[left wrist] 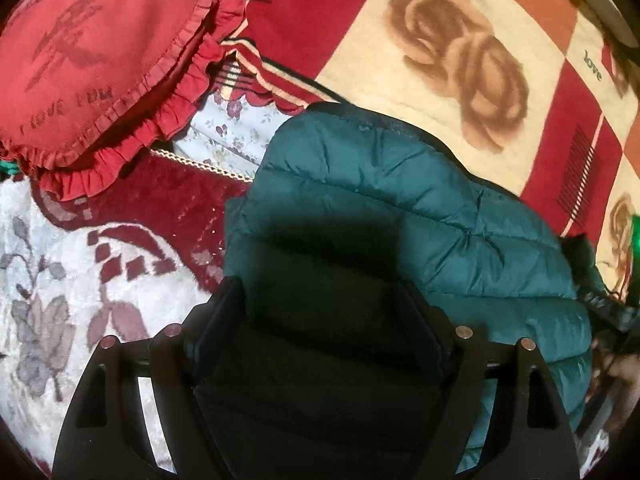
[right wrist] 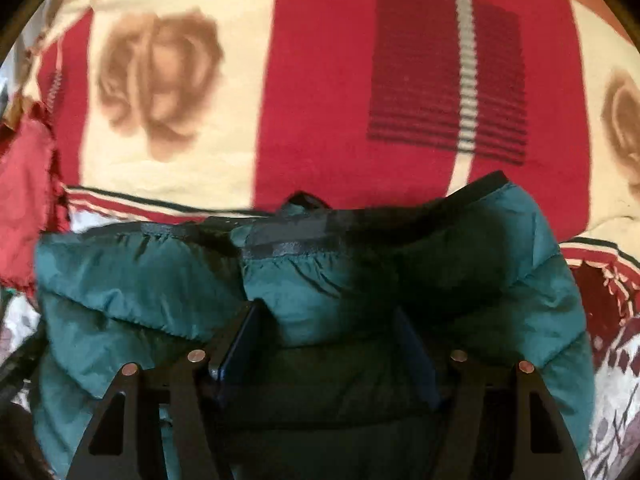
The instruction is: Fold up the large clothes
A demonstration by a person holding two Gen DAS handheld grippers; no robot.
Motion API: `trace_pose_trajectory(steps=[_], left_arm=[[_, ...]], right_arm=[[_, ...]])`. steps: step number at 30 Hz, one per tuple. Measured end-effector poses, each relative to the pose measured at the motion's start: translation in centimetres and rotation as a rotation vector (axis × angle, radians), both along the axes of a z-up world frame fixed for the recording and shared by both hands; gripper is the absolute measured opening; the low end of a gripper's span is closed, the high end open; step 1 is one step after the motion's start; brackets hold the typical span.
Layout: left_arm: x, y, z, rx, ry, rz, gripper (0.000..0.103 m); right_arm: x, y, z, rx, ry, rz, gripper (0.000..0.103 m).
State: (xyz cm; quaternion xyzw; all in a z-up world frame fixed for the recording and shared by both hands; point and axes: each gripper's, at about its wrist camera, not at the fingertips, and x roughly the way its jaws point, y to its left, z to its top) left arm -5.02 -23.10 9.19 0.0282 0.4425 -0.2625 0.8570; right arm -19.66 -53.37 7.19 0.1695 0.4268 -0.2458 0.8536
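Observation:
A teal quilted puffer jacket lies bunched on the bed. In the left wrist view my left gripper is open just above the jacket, with its dark fingers spread wide over shadowed fabric. In the right wrist view the jacket fills the lower half, with its black-trimmed hem at the far edge. My right gripper is open, and a fold of the jacket bulges between its spread fingers. I cannot tell whether the fingers touch the cloth.
A red ruffled heart pillow lies at the left. A red-and-cream blanket with rose prints covers the bed beyond the jacket and also shows in the right wrist view. A white floral blanket lies at the lower left.

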Motion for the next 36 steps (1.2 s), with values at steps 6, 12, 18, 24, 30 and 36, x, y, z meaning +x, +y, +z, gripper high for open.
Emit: trace_pose_trajectory(steps=[6, 12, 18, 24, 30, 36], left_arm=[[-0.3, -0.7, -0.6, 0.038, -0.023, -0.009, 0.082], [-1.2, 0.0, 1.1, 0.039, -0.022, 0.008, 0.082], [-2.9, -0.7, 3.7, 0.045, -0.123, -0.012, 0.082], [-2.4, -2.1, 2.9, 0.094, -0.123, -0.027, 0.082], [-0.7, -1.9, 0.4, 0.101, -0.085, -0.01, 0.082], [-0.4, -2.4, -0.3, 0.107, -0.1, -0.021, 0.082]], right_arm=[[-0.5, 0.3, 0.0, -0.002, -0.003, 0.004, 0.067], [-5.0, 2.0, 4.3, 0.047, -0.12, 0.039, 0.067], [-5.3, 7.3, 7.5, 0.029, -0.183, 0.186, 0.067], [0.2, 11.2, 6.1, -0.026, -0.168, 0.273, 0.067], [3.8, 10.3, 2.4, -0.004, -0.098, 0.241, 0.067], [5.5, 9.4, -0.4, 0.027, -0.048, 0.225, 0.07]])
